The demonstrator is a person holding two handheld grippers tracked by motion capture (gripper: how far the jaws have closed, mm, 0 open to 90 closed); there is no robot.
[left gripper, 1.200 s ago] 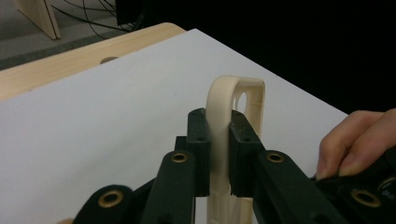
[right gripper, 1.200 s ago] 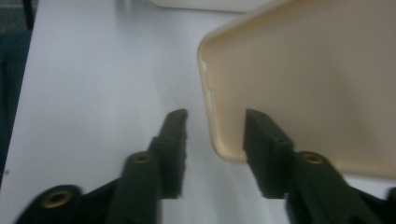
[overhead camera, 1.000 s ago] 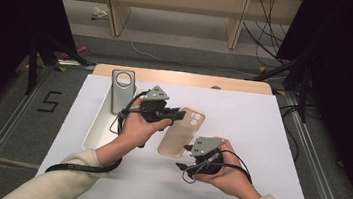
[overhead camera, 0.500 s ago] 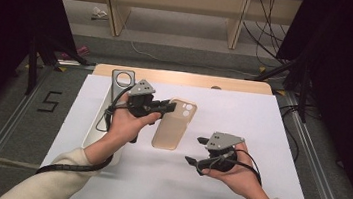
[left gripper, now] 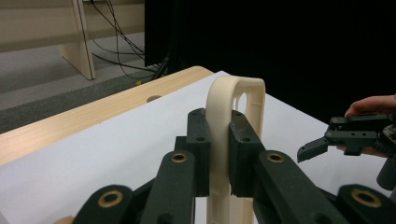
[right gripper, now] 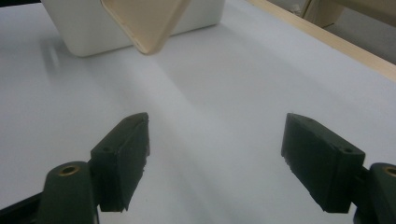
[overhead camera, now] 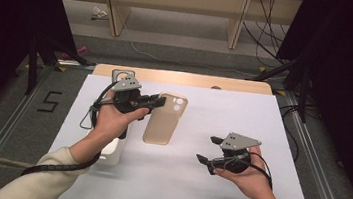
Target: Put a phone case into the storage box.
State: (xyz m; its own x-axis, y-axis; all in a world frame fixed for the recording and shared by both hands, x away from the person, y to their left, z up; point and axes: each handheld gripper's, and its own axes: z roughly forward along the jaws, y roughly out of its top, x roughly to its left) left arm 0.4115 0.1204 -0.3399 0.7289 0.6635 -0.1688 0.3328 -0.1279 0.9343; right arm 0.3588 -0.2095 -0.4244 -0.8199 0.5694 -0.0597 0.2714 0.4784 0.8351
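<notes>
High view: left gripper clamps phone case (beige).

Left gripper held raised, fingers clamped tight; right gripper low, level, its fingers just opened wide, nothing between

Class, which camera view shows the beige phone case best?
The high view: the whole phone case shows, camera cut-outs included, clamped at its upper edge by the left gripper. The left gripper view shows the case edge-on between the pads. The right gripper view shows one corner at the top.
</notes>
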